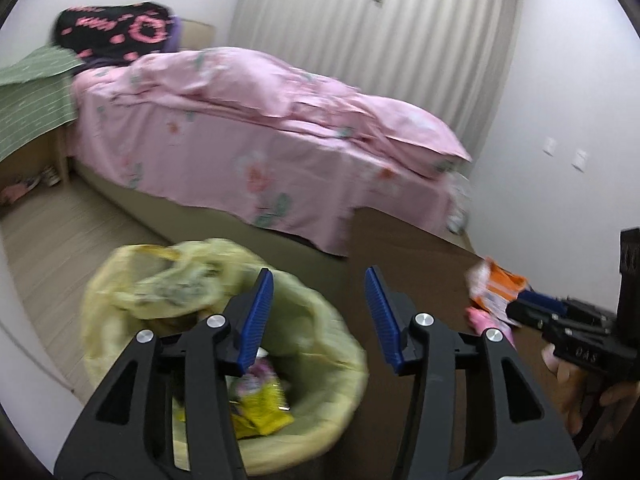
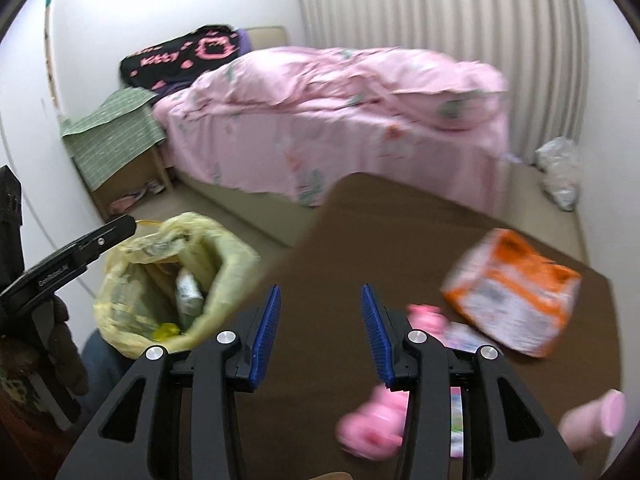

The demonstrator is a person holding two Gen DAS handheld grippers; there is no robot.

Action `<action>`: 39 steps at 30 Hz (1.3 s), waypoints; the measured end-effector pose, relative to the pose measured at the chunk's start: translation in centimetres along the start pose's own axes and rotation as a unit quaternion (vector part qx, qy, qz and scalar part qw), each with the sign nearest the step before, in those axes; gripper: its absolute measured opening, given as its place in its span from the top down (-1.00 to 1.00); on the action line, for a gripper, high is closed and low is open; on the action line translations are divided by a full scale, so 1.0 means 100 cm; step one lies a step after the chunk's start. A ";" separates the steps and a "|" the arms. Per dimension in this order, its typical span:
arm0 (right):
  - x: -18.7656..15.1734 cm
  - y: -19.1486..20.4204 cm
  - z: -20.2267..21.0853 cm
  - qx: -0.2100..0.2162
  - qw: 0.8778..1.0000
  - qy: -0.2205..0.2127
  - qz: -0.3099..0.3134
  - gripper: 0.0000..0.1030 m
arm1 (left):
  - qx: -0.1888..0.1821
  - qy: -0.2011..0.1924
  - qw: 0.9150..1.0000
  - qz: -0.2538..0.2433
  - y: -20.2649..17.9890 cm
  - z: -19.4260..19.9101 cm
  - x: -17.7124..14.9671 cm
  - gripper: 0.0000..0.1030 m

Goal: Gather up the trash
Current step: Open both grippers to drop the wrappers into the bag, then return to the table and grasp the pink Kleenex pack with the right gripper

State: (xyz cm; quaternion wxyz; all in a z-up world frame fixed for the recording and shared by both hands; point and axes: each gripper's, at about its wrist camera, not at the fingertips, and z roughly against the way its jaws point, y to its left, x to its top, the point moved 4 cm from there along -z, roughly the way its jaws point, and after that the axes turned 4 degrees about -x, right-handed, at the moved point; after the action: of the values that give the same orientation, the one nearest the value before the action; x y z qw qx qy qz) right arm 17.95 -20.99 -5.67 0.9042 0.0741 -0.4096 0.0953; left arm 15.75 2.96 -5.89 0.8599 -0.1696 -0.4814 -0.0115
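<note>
A bin lined with a yellow bag [image 1: 224, 312] [image 2: 160, 276] stands on the floor left of a brown table [image 1: 404, 248] [image 2: 400, 220]; wrappers lie inside it. My left gripper [image 1: 318, 284] hangs open above the bin's right rim, nothing between its blue pads. My right gripper [image 2: 318, 300] is open over the table's left part, empty too. To its right on the table lie an orange and white wrapper [image 2: 516, 288] [image 1: 496, 284], pink crumpled pieces [image 2: 372, 424] [image 2: 426, 316] and a pale pink tube [image 2: 592, 420]. The right gripper [image 1: 560, 320] also shows in the left wrist view, next to the wrapper.
A bed with a pink floral cover [image 1: 256, 132] [image 2: 340, 120] fills the room behind the table. A bedside stand under a green cloth [image 2: 112, 136] sits at its head. A white plastic bag [image 2: 560, 172] lies on the floor by the curtain [image 2: 440, 4].
</note>
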 end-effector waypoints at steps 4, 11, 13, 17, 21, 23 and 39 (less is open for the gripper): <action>-0.020 -0.046 0.025 -0.035 0.999 -0.008 -0.023 0.14 | -0.042 0.017 0.998 -0.037 -0.046 -0.010 -0.006 0.03; -0.066 -0.112 0.052 -0.073 0.995 0.005 -0.072 0.14 | -0.107 0.049 0.986 -0.123 -0.132 -0.031 -0.020 0.00; -0.076 -0.126 0.059 -0.081 0.993 0.004 -0.084 0.14 | -0.113 0.056 0.981 -0.151 -0.152 -0.038 -0.024 0.00; -0.093 -0.147 0.070 -0.088 0.990 0.000 -0.107 0.15 | -0.118 0.067 0.969 -0.206 -0.190 -0.052 -0.032 0.00; -0.110 -0.165 0.074 -0.091 0.987 0.004 -0.134 0.14 | -0.135 0.080 0.960 -0.231 -0.217 -0.066 -0.036 0.00; -0.117 -0.171 0.072 -0.092 0.985 0.011 -0.142 0.14 | -0.138 0.083 0.958 -0.239 -0.225 -0.075 -0.037 0.00; -0.089 -0.114 0.000 -0.027 0.991 0.068 -0.116 -0.10 | -0.108 0.102 0.978 -0.146 -0.156 -0.100 -0.030 -0.01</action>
State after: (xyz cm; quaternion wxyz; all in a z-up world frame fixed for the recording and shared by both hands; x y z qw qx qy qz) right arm 14.91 -33.06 -13.03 0.9367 0.0905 -0.3378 -0.0165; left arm 19.56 -15.21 -8.82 0.8700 -0.1870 -0.4069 -0.2062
